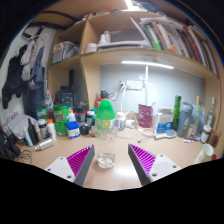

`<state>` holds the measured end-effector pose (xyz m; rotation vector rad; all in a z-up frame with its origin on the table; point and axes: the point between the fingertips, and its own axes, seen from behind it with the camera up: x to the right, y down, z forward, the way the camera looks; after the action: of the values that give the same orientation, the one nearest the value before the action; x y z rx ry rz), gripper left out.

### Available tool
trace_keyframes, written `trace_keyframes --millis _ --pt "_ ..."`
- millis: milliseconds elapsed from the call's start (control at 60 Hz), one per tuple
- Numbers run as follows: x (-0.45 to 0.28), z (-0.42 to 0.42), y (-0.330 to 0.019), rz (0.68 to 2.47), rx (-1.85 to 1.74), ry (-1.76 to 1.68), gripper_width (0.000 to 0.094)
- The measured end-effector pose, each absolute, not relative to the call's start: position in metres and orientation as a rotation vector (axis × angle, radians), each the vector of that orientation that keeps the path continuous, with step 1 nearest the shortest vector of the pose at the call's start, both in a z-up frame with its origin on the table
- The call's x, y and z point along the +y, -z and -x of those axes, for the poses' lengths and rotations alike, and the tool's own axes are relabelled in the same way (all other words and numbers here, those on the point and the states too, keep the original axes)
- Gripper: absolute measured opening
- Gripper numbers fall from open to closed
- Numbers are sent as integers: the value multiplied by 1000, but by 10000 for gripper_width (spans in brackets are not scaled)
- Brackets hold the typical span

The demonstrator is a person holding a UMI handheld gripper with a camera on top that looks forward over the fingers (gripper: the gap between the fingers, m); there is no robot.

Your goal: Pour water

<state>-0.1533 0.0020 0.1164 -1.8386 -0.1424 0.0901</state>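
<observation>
1. As I look along the fingers, I see the gripper (112,163) spread wide, released, gripping nothing, its two purple pads (79,160) well apart above the wooden desk (170,150).
2. Straight ahead, beyond the fingertips, I have a clear bottle with a green cap (105,125) standing upright on the desk, roughly centred on the gap between the fingers but not inside it.
3. Just in front of that bottle, nearer to me, sits a small clear glass (106,159); it rests on the desk in line with the gap, with space on both sides, neither pad touching it.
4. Whether there is water in the bottle or the glass, I cannot tell from here.
5. Left of the bottle I see a cluster of smaller containers, among them a white bottle with a blue cap (72,126) and something green behind it.
6. Right of the bottle, further back, stands a pink package (146,115), and beyond it more bottles near the desk's far end, too small to identify.
7. Above all this, a shelf holds a row of leaning books (175,38), with a strip light (145,64) glowing under the shelf.
</observation>
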Motion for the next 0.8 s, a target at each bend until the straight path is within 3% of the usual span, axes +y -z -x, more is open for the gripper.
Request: trace_keyframes --millis 267,283,333,583,667,800 --pt "108 185 -77 1786 -106 -67 763" --pt "111 186 -77 1780 -102 -64 736" --pt "117 186 -78 1764 -94 -49 491" --pt "110 186 -71 1862 -43 -26 378" --pt "92 185 -90 1884 -20 -67 377" --pt "53 163 -161 1839 96 -145 378"
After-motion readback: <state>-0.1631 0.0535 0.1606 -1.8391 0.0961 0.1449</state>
